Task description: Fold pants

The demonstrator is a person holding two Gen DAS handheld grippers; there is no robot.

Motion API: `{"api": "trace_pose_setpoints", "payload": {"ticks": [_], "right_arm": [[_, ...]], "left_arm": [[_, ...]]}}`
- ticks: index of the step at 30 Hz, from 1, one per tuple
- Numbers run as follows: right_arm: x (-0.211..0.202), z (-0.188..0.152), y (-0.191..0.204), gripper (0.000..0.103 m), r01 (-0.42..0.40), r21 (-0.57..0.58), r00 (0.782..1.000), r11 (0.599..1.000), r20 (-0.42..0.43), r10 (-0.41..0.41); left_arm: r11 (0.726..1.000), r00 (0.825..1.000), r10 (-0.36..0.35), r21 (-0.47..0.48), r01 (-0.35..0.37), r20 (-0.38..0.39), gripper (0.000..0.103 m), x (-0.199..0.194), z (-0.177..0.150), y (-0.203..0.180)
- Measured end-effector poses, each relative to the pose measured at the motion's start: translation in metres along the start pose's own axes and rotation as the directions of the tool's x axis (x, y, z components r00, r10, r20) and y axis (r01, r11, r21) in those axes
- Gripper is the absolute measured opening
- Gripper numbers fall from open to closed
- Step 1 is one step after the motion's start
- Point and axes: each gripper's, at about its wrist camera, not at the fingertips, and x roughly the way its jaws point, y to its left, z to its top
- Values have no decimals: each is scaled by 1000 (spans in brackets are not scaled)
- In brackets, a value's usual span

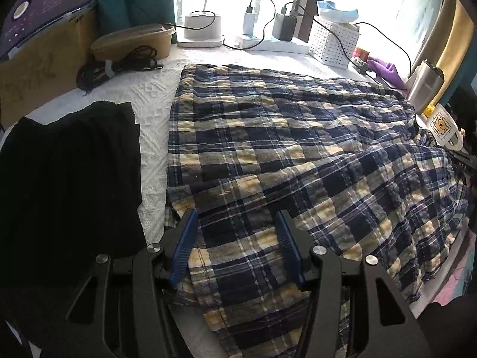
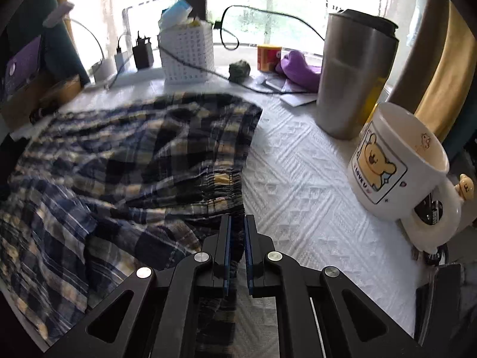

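Observation:
Blue, navy and yellow plaid pants (image 1: 298,155) lie spread and rumpled over a white textured table cover (image 1: 152,104). My left gripper (image 1: 237,223) stands open low over their near left part, and the plaid cloth lies between and under its blue pads without being pinched. In the right wrist view the pants (image 2: 134,155) fill the left half, with the gathered elastic waistband running toward the fingers. My right gripper (image 2: 238,220) is shut on the waistband's near corner, and a dark strip of cloth shows in the narrow gap between its pads.
A black garment (image 1: 68,173) lies left of the pants. A bear mug (image 2: 396,164) and a steel tumbler (image 2: 354,77) stand close on the right. A white basket (image 2: 187,56), chargers and cables line the window sill. A coiled black cable (image 1: 116,65) and a cardboard box (image 1: 44,59) sit at the back left.

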Motion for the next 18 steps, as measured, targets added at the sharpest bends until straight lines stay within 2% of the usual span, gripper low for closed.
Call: {"api": "trace_pose_setpoints", "payload": {"ticks": [3, 4, 5, 7, 9, 11, 12, 16, 18], "right_arm": [[-10, -2, -3, 8, 0, 27, 1000, 1000, 24, -1], [-19, -3, -5, 9, 24, 33, 999, 999, 38, -26], [-26, -5, -6, 16, 41, 37, 998, 998, 49, -43], [-46, -12, -10, 17, 43, 51, 995, 998, 84, -47], [-61, -19, -11, 26, 42, 60, 994, 997, 97, -48], [-73, -30, -9, 64, 47, 65, 994, 997, 97, -53], [-77, -37, -7, 70, 28, 69, 995, 997, 97, -34], [-90, -58, -2, 72, 3, 87, 993, 996, 117, -14], [-93, -65, -2, 67, -29, 100, 992, 995, 123, 16]], "left_arm": [[999, 1000, -20, -32, 20, -3, 54, -4, 1, 5], [999, 1000, -26, -43, 27, 2, 54, -8, 0, 7], [998, 999, -30, -45, 31, 9, 54, -10, -1, 7], [998, 999, -39, -40, 40, 28, 54, -18, -5, 7], [998, 998, -46, -34, 48, 41, 54, -24, -10, 6], [997, 997, -66, -30, 67, 51, 54, -31, -17, 6], [997, 996, -76, -28, 77, 55, 54, -34, -22, 5], [994, 992, -105, -15, 106, 66, 54, -45, -37, 2], [993, 991, -113, -4, 114, 73, 54, -51, -45, 0]]}}
